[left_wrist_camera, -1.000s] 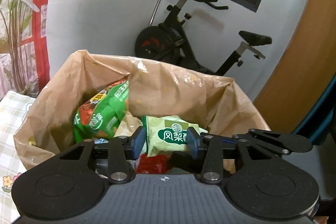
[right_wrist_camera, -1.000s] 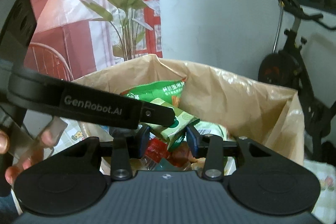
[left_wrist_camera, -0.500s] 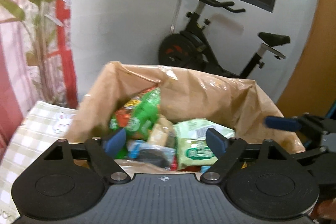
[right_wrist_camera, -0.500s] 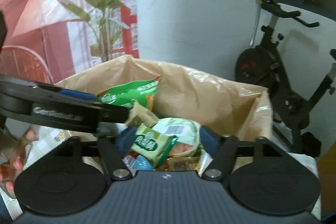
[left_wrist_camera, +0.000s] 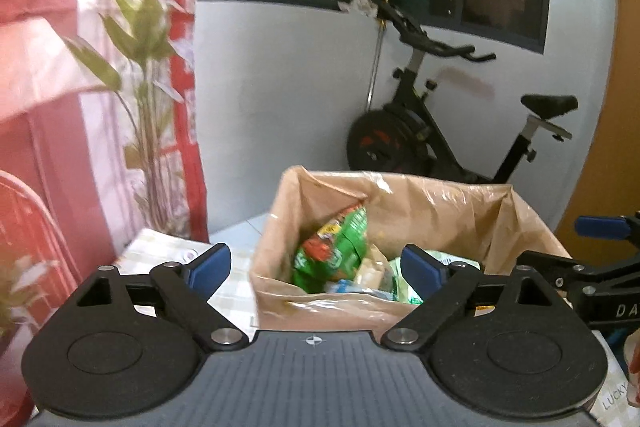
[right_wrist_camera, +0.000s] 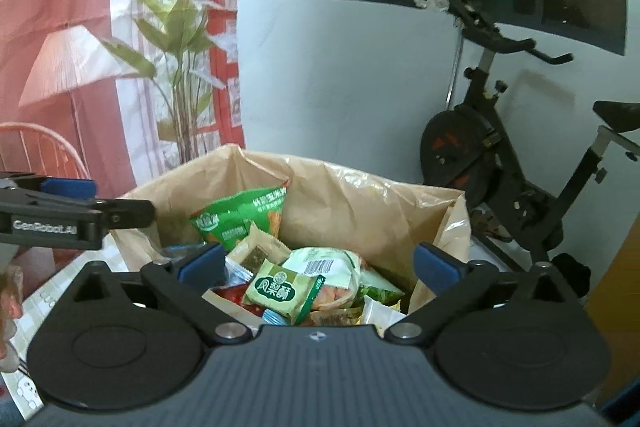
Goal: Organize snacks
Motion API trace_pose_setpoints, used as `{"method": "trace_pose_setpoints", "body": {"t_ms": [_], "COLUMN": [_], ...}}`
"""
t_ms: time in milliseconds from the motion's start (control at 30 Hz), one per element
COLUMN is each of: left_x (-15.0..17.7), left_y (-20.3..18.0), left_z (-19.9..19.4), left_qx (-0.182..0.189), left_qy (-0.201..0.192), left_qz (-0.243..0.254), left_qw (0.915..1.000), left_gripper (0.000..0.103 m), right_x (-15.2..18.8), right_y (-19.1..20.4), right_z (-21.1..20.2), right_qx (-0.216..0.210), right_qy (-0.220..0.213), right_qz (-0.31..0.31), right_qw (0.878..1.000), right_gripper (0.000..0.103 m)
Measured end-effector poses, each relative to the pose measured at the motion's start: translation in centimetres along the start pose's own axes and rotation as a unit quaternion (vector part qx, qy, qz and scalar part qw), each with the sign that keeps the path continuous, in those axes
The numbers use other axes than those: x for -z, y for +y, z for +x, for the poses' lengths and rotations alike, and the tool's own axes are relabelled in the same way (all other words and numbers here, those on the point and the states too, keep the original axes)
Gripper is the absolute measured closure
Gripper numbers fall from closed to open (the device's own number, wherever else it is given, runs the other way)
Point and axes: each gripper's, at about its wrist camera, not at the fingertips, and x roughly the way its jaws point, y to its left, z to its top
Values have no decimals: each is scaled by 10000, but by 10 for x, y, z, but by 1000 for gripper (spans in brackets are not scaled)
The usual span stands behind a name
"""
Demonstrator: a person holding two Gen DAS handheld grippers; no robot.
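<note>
My left gripper (left_wrist_camera: 316, 267) stands with its jaws spread wide; they have just been opening, and nothing is pressed between the blue pads (left_wrist_camera: 210, 263). It points forward and somewhat downward. In its own view my right gripper (left_wrist_camera: 600, 227) enters from about 3 o'clock, one blue pad showing at its tip. My right gripper, seen in its own view, is likewise splayed to its widest; its jaws have just been opening too, and they grip nothing. It also tilts downward. There my left gripper (right_wrist_camera: 68, 187) reaches in from 9 o'clock, and fingers (right_wrist_camera: 8, 303) of my left hand show at the 8 o'clock edge.
</note>
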Motion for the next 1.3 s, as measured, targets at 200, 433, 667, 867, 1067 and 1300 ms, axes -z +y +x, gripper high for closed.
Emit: {"method": "trace_pose_setpoints", "body": {"t_ms": [200,433,667,867,1067,1300], "left_x": [-2,2,7,8,9,12], "left_y": [8,8,5,1,1,4], "left_z": [-38,-72,-100,-118,-121,-123], "left_qx": [-261,-567,-734,-728,-833,-839], "left_qy": [-249,-276,-605,-733,-734,-721], "left_qz": [-123,-18,178,186,157,104], "left_qw": [9993,9980,9953,9945,9937,9938], "left_gripper": [6,5,6,6,6,6], "right_x": [-4,-6,-8,-8,-6,-3], "right_y": [6,11,20,25,26,28], "right_z": [-30,-63,-84,-93,-96,-96], "right_qx": [39,-29,-98,-211,-241,-297], "right_qy": [-163,-384,-521,-588,-577,-527], "right_qz": [263,489,385,389,385,382], "right_qw": [9995,9981,9978,9973,9973,9974], "right_gripper": [0,0,0,0,0,0]}}
